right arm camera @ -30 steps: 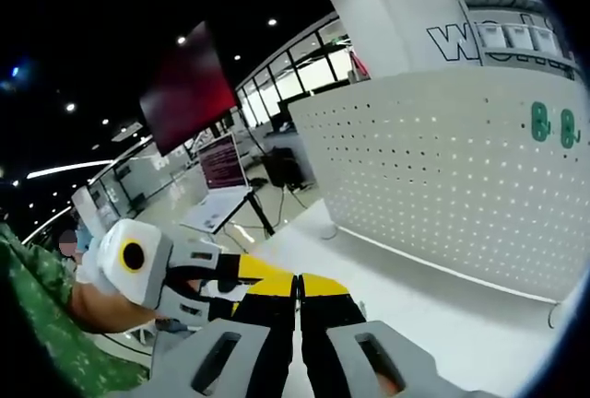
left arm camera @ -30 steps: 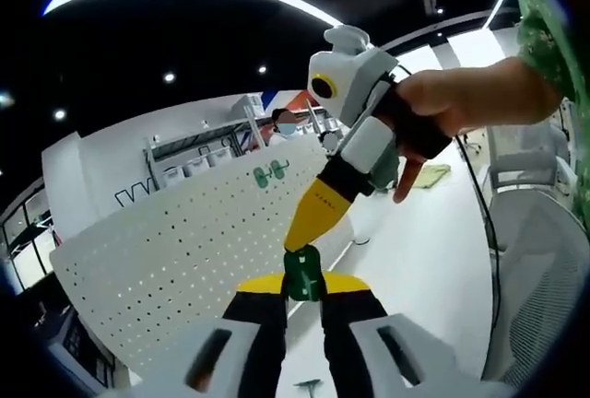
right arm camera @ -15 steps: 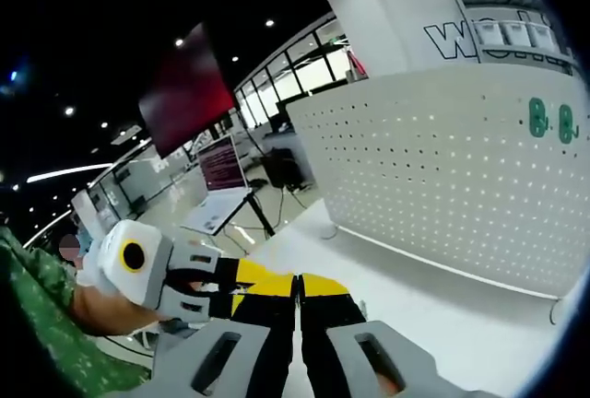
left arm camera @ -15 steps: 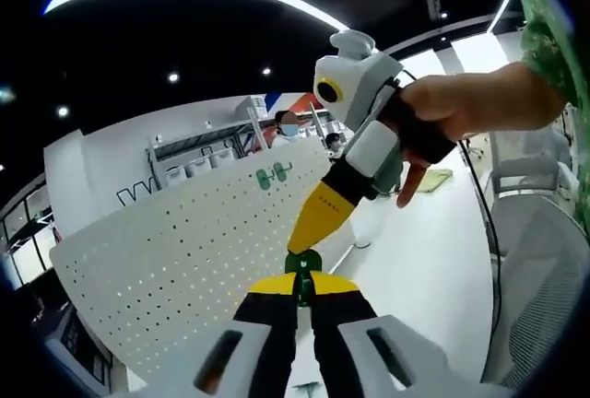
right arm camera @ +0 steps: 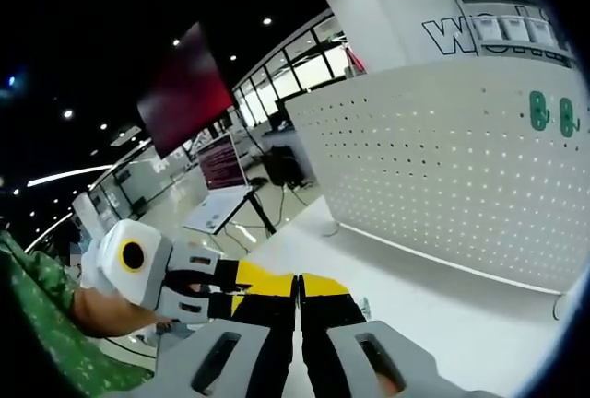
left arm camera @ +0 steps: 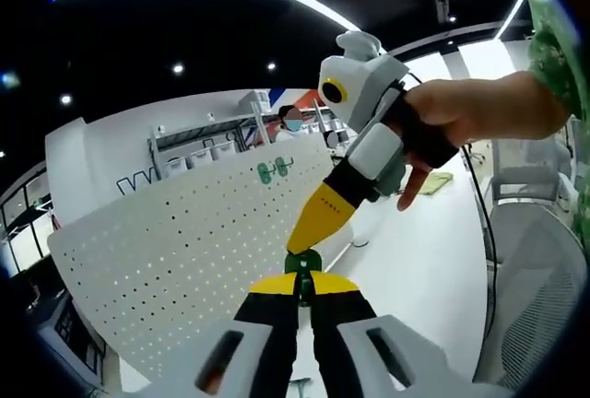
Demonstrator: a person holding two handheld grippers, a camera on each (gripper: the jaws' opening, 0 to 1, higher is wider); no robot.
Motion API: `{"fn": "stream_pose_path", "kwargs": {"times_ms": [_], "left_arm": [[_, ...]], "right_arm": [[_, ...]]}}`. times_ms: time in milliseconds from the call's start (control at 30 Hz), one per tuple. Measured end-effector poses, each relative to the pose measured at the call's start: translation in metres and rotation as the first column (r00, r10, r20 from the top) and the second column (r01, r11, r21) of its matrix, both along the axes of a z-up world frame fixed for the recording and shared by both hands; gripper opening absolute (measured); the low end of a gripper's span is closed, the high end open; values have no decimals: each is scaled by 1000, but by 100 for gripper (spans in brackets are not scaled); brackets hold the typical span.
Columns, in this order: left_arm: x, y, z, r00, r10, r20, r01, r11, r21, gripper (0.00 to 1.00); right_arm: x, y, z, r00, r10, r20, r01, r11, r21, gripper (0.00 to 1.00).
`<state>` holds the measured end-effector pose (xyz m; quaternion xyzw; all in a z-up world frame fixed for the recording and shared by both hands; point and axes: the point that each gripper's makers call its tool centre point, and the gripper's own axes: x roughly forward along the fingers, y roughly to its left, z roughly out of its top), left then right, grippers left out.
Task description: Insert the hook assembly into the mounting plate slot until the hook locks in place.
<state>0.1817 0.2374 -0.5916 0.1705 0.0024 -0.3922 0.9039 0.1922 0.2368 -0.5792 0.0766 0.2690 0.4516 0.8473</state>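
A white perforated mounting plate (left arm camera: 175, 260), two green hooks (left arm camera: 270, 172) near its top edge, is faced as a green hook assembly (left arm camera: 302, 263) is pinched by the left gripper (left arm camera: 302, 286), the right gripper (right arm camera: 298, 289) held closed, apparently empty.

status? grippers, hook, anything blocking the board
Left gripper shut on green hook; right gripper shut, tips meeting the left's. Two green hooks already on white pegboard. Nothing blocking visible.
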Motion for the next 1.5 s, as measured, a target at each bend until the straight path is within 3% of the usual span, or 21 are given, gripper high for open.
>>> {"fn": "stream_pose_path", "kwargs": {"times_ms": [400, 933, 1400, 1500], "left_arm": [[-1, 0, -2, 999, 16, -31, -17, 1000, -17, 3], [3, -4, -3, 994, 8, -106, -18, 995, -102, 3], [9, -5, -4, 994, 13, -109, -25, 994, -105, 3], [13, -6, -3, 992, 20, -123, -36, 991, -130, 3]], "right_arm": [[2, 1, -3, 1000, -4, 5, 4, 1000, -5, 0], [5, -5, -3, 999, -48, 6, 48, 999, 7, 0], [8, -11, 2, 996, -75, 44, 73, 997, 26, 0], [8, -12, 1, 996, -70, 48, 69, 997, 19, 0]]}}
